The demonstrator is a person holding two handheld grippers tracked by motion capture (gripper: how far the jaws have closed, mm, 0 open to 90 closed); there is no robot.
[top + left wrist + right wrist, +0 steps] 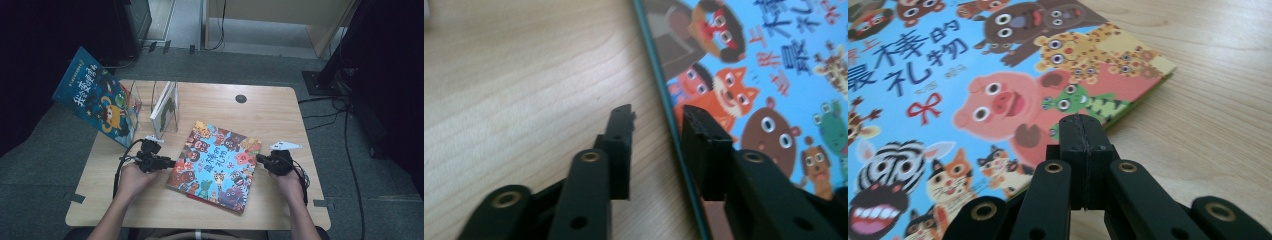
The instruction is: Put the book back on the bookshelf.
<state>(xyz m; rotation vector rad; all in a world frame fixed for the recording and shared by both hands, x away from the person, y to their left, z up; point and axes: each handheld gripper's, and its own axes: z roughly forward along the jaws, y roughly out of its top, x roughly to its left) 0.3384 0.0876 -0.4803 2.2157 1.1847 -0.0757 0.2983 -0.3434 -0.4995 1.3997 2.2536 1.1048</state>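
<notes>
A picture book with cartoon animals on a blue cover lies flat in the middle of the wooden table. My left gripper is at the book's left edge. In the left gripper view its jaws stand apart, with the book's teal edge running between them and neither pad pressing on it. My right gripper is at the book's right edge. In the right gripper view its jaws are pressed together just over the cover near the edge, and nothing shows between them.
A clear book stand at the table's back left holds a thin upright book. A second blue picture book leans tilted off the table's left corner. A dark round grommet sits near the back edge. Cables lie on the floor at right.
</notes>
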